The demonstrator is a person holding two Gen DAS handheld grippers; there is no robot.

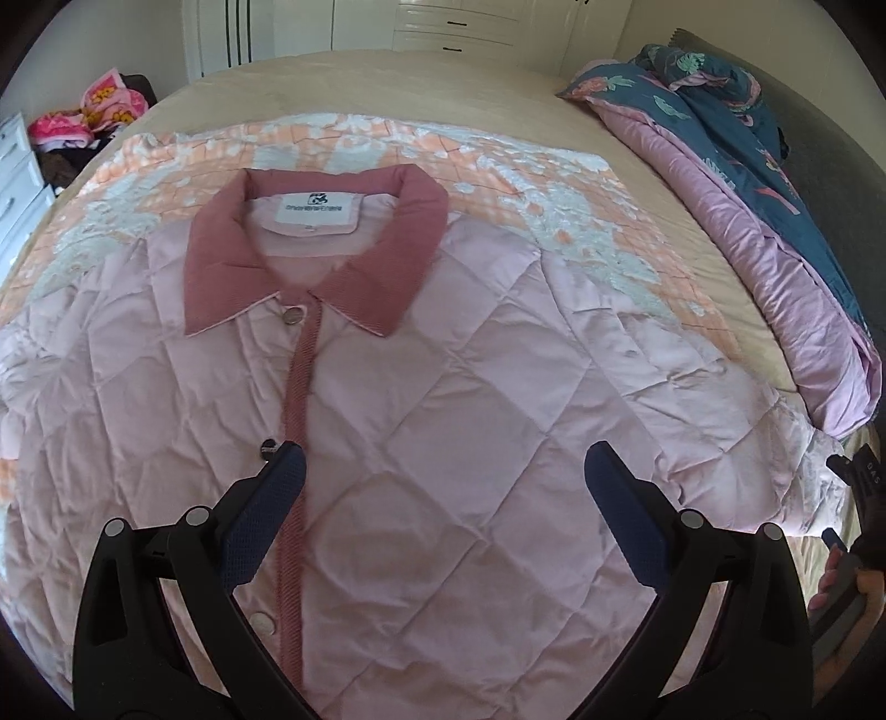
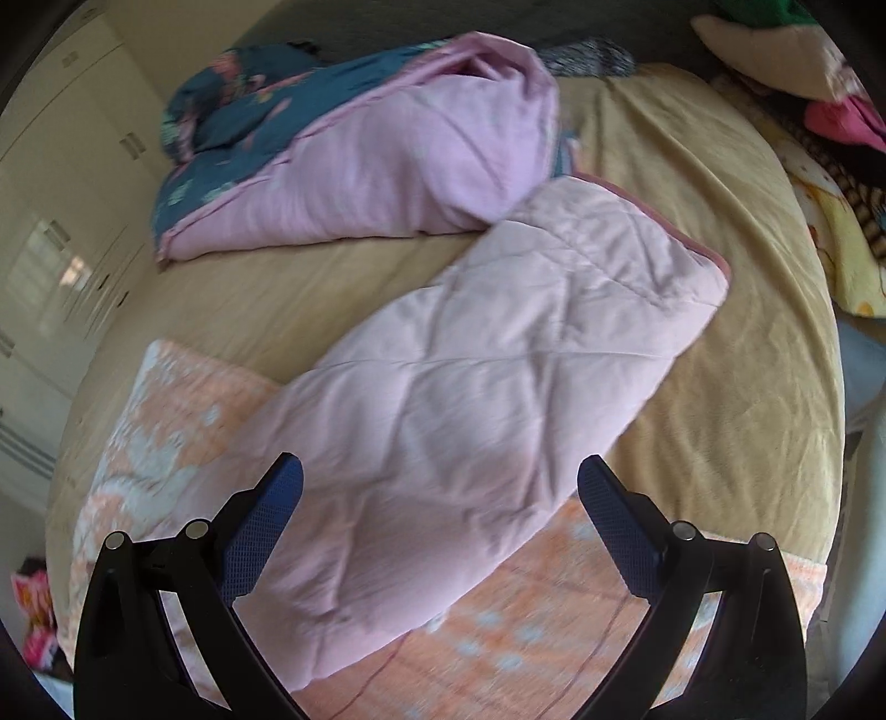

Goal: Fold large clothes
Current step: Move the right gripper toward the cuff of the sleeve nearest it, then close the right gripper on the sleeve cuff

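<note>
A pale pink quilted jacket [image 1: 421, 399] lies flat and buttoned on the bed, with its dusty-rose collar [image 1: 326, 249] at the far end. My left gripper [image 1: 443, 471] hovers open over the jacket's chest, just right of the button placket, holding nothing. In the right wrist view one sleeve [image 2: 498, 376] of the jacket stretches out diagonally toward the far right, its cuff [image 2: 692, 260] edged in rose. My right gripper [image 2: 440, 482] stands open above the near part of that sleeve, with nothing between its fingers. At the right edge of the left wrist view a person's hand [image 1: 836, 576] holds the other tool.
An orange and white patterned blanket [image 1: 354, 149] lies under the jacket on the tan bed sheet [image 2: 720, 432]. A folded lilac and teal duvet [image 2: 365, 160] sits along the far side. White drawers [image 1: 454, 27] and a pile of bright clothes [image 1: 88, 116] stand beyond the bed.
</note>
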